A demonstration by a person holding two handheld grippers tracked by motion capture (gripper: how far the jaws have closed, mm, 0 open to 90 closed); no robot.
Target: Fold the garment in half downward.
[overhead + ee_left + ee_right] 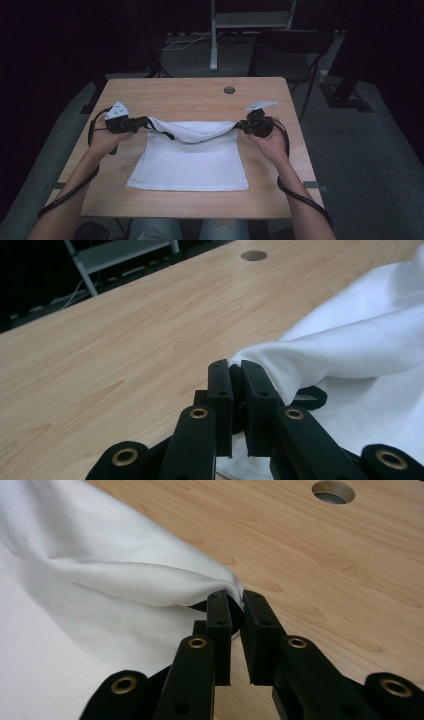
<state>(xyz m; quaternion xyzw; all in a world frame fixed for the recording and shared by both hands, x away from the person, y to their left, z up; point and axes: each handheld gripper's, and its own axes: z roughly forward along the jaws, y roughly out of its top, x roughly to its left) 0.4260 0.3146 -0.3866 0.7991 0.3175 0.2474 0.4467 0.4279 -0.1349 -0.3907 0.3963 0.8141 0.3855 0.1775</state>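
Observation:
A white cloth (192, 160) lies on the wooden table (190, 95), its far edge lifted and sagging between my two grippers. My left gripper (148, 121) is shut on the cloth's far left corner (260, 357); the jaws pinch the white fabric at their tips (235, 365). At the far right corner (220, 587) my right gripper (237, 125) is shut on the fabric too, with its tips (235, 600) clamped on the fold. Both corners hang a little above the tabletop. The near half of the cloth rests flat on the table.
A round cable hole (229, 90) sits in the table beyond the cloth. Bare wood lies left, right and beyond the cloth. Behind the table stand a metal stand (214, 35) and a dark chair (290, 55). Cables trail from both grippers along the forearms.

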